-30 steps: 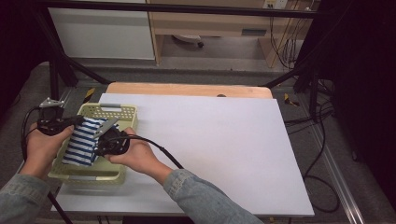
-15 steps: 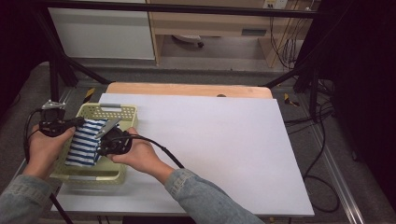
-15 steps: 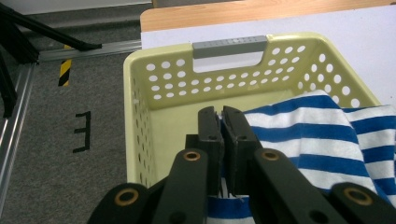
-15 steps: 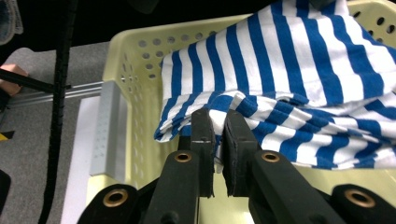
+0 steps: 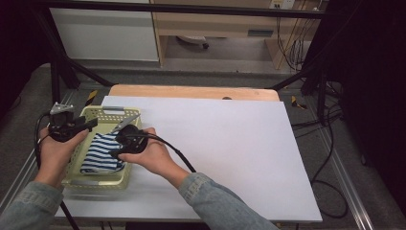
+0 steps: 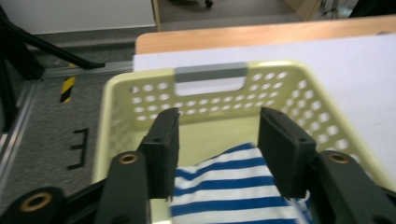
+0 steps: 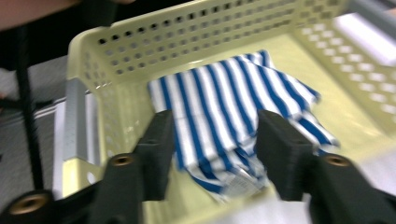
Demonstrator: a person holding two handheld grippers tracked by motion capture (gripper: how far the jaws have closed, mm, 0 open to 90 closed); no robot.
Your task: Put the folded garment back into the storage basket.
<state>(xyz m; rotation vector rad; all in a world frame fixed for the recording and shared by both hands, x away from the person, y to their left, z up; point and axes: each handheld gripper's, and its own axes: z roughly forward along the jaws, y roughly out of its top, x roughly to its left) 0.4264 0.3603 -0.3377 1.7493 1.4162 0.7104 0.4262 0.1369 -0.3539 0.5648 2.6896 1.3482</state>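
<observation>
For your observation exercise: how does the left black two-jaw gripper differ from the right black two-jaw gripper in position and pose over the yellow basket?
The left black two-jaw gripper sits at the left rim of the pale yellow perforated plastic basket, while the right black two-jaw gripper hangs over the basket's right side. The left gripper's jaws frame the blue-and-white striped cloth's far end and the grey handle; the right gripper's frame its crumpled near edge. Both stand open, holding nothing.

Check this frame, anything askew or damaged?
Nothing damaged or spilled. The blue-and-white striped cloth lies rumpled in the pale yellow perforated plastic basket, one corner bunched; both the left gripper and right gripper are open above it.
</observation>
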